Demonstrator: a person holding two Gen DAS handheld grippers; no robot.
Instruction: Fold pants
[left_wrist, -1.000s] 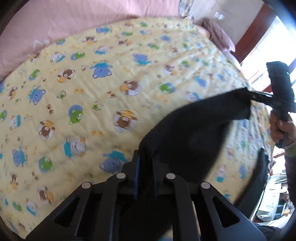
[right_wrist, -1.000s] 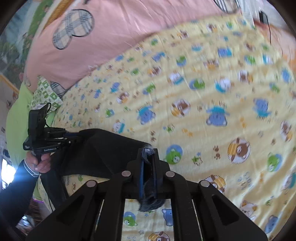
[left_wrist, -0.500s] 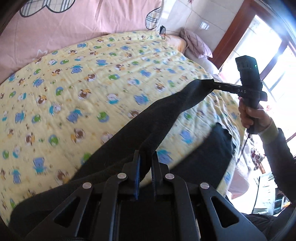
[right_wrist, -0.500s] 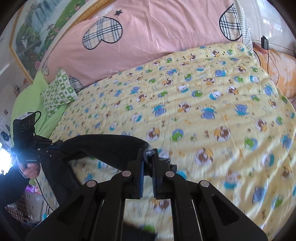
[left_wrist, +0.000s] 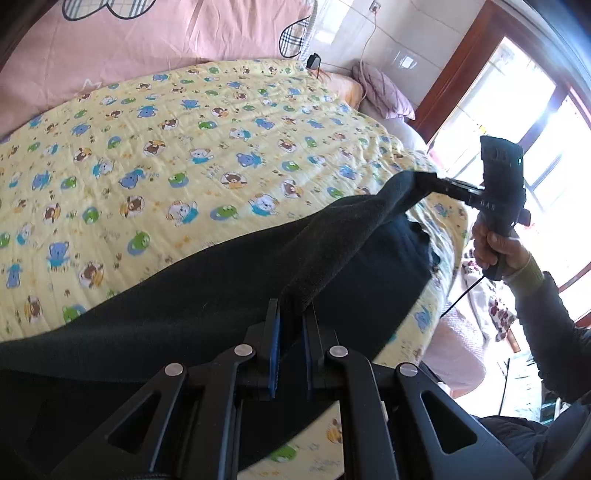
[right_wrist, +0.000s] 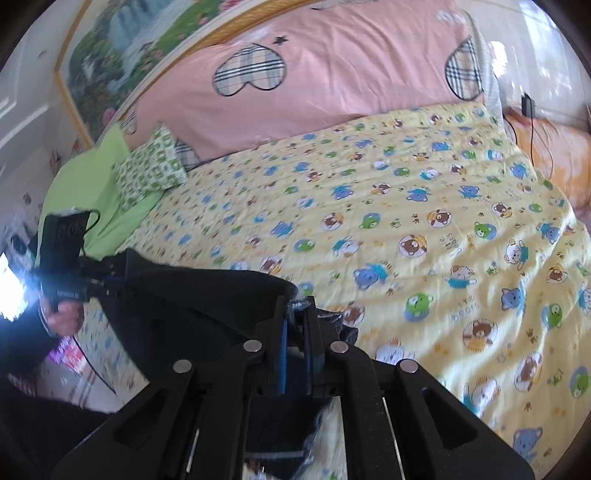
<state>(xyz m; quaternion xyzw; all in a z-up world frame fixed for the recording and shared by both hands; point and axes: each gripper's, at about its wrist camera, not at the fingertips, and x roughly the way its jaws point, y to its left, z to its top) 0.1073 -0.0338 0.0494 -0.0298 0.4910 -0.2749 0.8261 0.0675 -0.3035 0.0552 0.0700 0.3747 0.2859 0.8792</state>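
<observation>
Both tools swung across the bed since a second ago, dragging more of the pants (left_wrist: 229, 280) onto the quilt (left_wrist: 192, 155). Left tool (left_wrist: 291, 317) and right tool (right_wrist: 295, 325) each clamped on an edge. Risks: thick edge slipping out, cloth bunching. Lettering on the right tool reads roughly "DAS".

Home bedroom. A bed (left_wrist: 229, 155) under a yellow quilt printed with cartoon bears fills the scene. At its head stand a pink headboard cover (right_wrist: 332, 74) with plaid hearts and a framed landscape picture (right_wrist: 122, 48). A green pillow (right_wrist: 147, 173) lies at one corner of the bed; beside the bed, a wood-framed window (left_wrist: 524, 110) admits daylight.
</observation>
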